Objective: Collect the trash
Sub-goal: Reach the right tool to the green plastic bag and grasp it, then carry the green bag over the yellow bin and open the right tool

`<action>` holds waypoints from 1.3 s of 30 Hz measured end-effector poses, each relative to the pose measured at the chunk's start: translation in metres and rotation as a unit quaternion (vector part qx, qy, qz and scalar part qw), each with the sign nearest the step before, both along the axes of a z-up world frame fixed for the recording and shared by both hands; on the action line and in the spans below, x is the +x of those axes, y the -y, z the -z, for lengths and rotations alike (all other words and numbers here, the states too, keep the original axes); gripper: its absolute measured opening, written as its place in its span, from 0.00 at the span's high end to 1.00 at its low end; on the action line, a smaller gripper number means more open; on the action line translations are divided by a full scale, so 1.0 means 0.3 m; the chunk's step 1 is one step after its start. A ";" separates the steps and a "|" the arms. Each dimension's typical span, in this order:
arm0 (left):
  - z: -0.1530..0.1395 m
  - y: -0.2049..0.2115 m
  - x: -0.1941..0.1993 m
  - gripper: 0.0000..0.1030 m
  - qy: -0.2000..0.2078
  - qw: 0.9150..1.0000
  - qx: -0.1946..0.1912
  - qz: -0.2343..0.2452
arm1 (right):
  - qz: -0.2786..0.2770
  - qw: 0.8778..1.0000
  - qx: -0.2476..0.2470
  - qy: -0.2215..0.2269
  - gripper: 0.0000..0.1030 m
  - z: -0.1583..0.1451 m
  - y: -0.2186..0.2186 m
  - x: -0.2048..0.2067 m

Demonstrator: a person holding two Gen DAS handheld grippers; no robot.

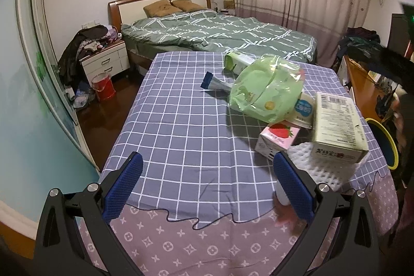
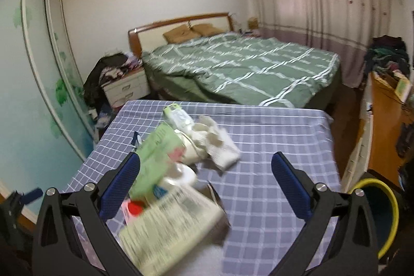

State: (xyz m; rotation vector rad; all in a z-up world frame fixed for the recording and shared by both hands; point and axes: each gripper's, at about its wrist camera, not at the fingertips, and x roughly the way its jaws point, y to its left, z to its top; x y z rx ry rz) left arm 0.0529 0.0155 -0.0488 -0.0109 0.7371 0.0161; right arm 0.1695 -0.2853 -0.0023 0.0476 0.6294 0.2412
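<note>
- The bench [image 1: 181,120], draped in a blue-grey cloth with a white grid, stood at the foot of one green checked bed [image 1: 220,35].
- The left claw [image 1: 207,180] hung over the near edge of the bench with its two blue-padded fingers spread wide and nothing between them.
- The right claw [image 2: 205,181] was likewise spread wide, gripping nothing, low over the heap of trash.
- The trash lay in one cluster on the bench's right half, seen from the left claw's camera.
- I counted one crumpled pale-green plastic bag [image 1: 266,89] in the middle of the heap.
- One long green-and-white carton [image 1: 238,61] lay behind that bag, towards the bed.
- One flattened tube with a dark blue end [image 1: 214,83] stuck out from under the bag's left side.
- One white cup with a blue label [image 1: 304,109] lay on its side, touching the bag.
- One pink strawberry-printed drink carton [image 1: 278,140] sat just in front of the cup.
- One pale-green cardboard box with a barcode [image 1: 336,128] rested on one sheet of white dimpled foam [image 1: 326,167].
- One crumpled white foam wrap [image 2: 217,141] lay beyond the heap in the right claw's camera.
- One yellow-rimmed round bin [image 2: 380,211] stood on the floor beside the bench's right edge.
- One red bucket [image 1: 103,86] stood by one white bedside cabinet [image 1: 106,61].
</note>
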 end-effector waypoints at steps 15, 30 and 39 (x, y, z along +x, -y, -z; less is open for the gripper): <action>0.052 -0.036 0.078 0.04 -0.021 1.000 -0.008 0.001 | -0.052 0.986 -0.002 -0.159 0.19 0.151 -0.186 0.339; 0.055 -0.062 0.068 0.04 -0.024 1.000 -0.015 -0.005 | -0.090 0.982 0.053 -0.156 0.88 0.118 -0.201 0.323; 0.025 -0.027 0.051 0.04 -0.013 1.000 -0.009 0.016 | -0.093 0.992 0.069 -0.054 0.92 -0.103 -0.162 0.186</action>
